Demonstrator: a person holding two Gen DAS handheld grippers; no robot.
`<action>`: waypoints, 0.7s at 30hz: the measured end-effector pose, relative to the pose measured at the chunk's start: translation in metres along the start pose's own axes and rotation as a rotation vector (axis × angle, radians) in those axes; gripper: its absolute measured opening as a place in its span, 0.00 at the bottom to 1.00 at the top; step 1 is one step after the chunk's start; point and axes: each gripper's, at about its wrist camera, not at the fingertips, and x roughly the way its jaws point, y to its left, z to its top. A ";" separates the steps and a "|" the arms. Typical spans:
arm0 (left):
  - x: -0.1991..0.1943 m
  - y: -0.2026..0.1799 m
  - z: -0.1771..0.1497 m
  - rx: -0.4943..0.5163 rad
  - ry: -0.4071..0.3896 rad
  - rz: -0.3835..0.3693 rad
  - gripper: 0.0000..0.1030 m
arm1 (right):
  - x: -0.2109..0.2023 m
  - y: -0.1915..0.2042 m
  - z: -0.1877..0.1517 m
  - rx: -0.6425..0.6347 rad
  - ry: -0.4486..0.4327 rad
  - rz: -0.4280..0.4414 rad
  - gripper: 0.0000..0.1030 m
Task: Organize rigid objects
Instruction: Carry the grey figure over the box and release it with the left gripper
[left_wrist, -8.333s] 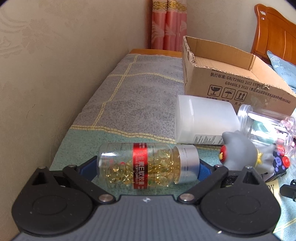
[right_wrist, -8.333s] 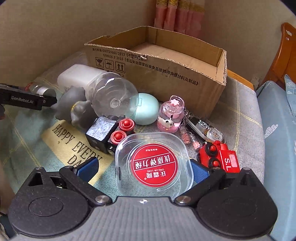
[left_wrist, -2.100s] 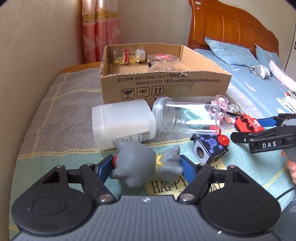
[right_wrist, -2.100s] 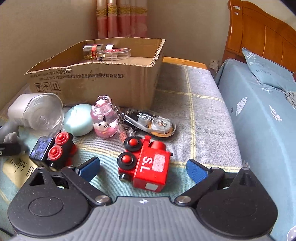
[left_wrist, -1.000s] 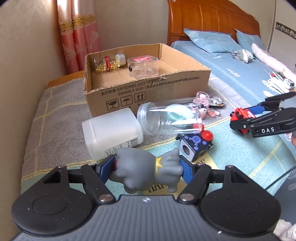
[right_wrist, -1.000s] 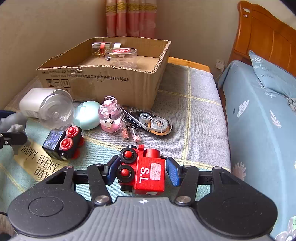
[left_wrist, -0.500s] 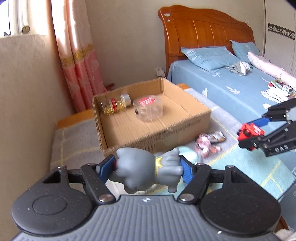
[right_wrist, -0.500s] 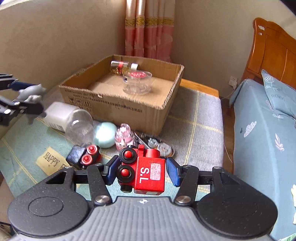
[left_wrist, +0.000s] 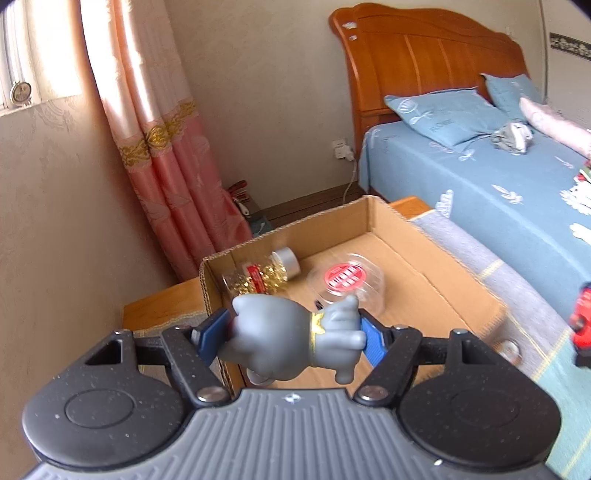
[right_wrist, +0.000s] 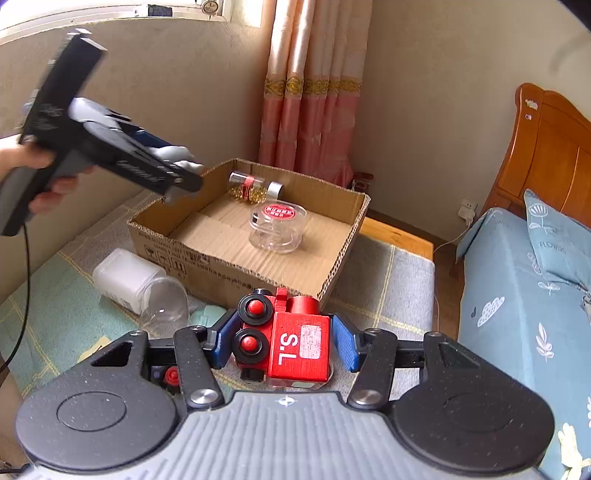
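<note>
Partly hidden in the left wrist view: the capsule bottle (left_wrist: 260, 275) behind the grey toy figure (left_wrist: 295, 338), and the near wall of the cardboard box (left_wrist: 436, 254) behind the left gripper (left_wrist: 291, 338). Blurred at that view's right edge: a sliver of the red toy train (left_wrist: 583, 317), cut off by the frame. Seen from the right wrist: only the pale tip of the grey figure (right_wrist: 181, 155) past the blurred left gripper (right_wrist: 173, 166); a small dark toy with a red knob (right_wrist: 168, 374) mostly covered by the gripper body; a mint-coloured thing beside the clear jar (right_wrist: 164, 308), too hidden to identify.

Left gripper held high, tilted downward over the box's near-left corner, gripped by a hand (right_wrist: 37, 173) at the frame's left, cable trailing below. Clamped on the grey figure, blue pads pressing both ends. Figure's long axis crosswise between the pads, rounded head at the left, gold collar and limbs toward the right.

Right gripper (right_wrist: 282, 341) raised before the box, angled down, clenched on the red toy train (right_wrist: 291, 339). Train's black-and-red wheels against the left pad, "S.L" face upward, chimney end pointing toward the box.

Inside the box: capsule bottle (right_wrist: 251, 186) on its side at the far wall, round clear container with a red label (right_wrist: 277, 225) upright near the middle. White jar (right_wrist: 123, 275) and clear jar lying on the cloth outside the box's near-left corner.
</note>
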 end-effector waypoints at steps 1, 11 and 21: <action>0.007 0.002 0.003 -0.007 0.001 0.009 0.71 | 0.001 0.001 0.002 -0.002 -0.003 0.001 0.58; 0.024 0.020 -0.005 -0.134 0.003 0.047 0.87 | 0.012 0.000 0.016 -0.014 0.002 0.004 0.58; -0.017 0.014 -0.021 -0.106 0.004 0.002 0.95 | 0.020 0.005 0.045 -0.036 -0.008 0.002 0.47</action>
